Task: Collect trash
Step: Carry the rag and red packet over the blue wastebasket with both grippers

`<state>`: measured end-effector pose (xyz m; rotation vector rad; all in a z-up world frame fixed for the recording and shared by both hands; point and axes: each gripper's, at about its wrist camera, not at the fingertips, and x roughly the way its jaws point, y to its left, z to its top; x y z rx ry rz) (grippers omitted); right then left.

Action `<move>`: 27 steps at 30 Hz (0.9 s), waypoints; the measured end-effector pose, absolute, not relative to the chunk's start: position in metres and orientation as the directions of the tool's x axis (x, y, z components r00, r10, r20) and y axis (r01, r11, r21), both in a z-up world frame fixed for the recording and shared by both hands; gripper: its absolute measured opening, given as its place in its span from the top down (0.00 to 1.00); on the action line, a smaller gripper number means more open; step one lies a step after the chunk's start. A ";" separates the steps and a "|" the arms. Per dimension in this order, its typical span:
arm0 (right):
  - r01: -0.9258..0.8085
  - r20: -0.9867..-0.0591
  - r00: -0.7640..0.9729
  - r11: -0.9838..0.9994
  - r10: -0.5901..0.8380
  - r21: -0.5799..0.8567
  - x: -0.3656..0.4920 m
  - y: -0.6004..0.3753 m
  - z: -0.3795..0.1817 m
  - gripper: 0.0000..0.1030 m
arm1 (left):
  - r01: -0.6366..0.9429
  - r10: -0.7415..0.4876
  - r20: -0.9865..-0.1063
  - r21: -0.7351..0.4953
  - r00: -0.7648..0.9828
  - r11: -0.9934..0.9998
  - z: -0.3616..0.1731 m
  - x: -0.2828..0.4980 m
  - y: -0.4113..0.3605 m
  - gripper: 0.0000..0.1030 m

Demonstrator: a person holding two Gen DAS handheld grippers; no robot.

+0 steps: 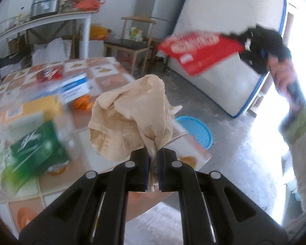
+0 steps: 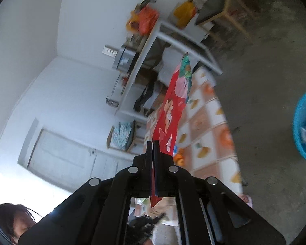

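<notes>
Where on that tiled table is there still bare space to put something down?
The near corner of the table, beside the crumpled beige paper in the left gripper, looks bare. So does the far edge behind the red packet. The left side is crowded: green box, yellow box, blue-and-white box.

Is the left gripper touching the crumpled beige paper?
Touching. The left wrist view shows the left gripper with both fingers closed on a pinched fold of the crumpled beige paper.

left gripper (image 1: 153, 163): jaws closed on crumpled beige paper (image 1: 130, 118) | held above desk (image 1: 112, 77) edge | red packet (image 1: 200, 51) held aloft by right gripper (image 1: 253, 47) | blue basin (image 1: 195, 130) seen on floor
</notes>
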<state>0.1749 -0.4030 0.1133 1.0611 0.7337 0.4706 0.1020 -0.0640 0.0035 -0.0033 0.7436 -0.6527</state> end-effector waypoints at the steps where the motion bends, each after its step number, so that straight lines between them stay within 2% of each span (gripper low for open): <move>1: 0.010 -0.316 0.696 0.432 0.645 0.902 0.163 -0.416 0.110 0.98 | 0.564 -0.563 -0.627 -0.228 0.538 0.793 0.007 0.105 -0.071 0.95; 5: 0.063 -0.341 0.741 0.444 0.579 0.894 0.131 -0.451 0.094 0.98 | 0.626 -0.601 -0.633 -0.226 0.488 0.747 0.020 0.119 -0.110 0.95; 9: 0.154 -0.403 0.767 0.467 0.499 0.871 0.103 -0.484 0.068 0.98 | 0.691 -0.650 -0.650 -0.258 0.392 0.675 0.029 0.145 -0.163 0.95; 13: 0.246 -0.468 0.778 0.482 0.419 0.841 0.085 -0.510 0.040 0.98 | 0.722 -0.680 -0.699 -0.350 0.222 0.596 0.020 0.180 -0.228 0.95; 20: 0.400 -0.572 0.737 0.450 0.361 0.799 0.079 -0.541 -0.032 0.98 | 0.662 -0.602 -0.798 -0.462 -0.021 0.590 -0.041 0.243 -0.336 0.95; 27: 0.503 -0.626 0.704 0.388 0.335 0.773 0.093 -0.561 -0.096 0.98 | 0.638 -0.489 -0.866 -0.434 -0.101 0.636 -0.104 0.274 -0.410 0.95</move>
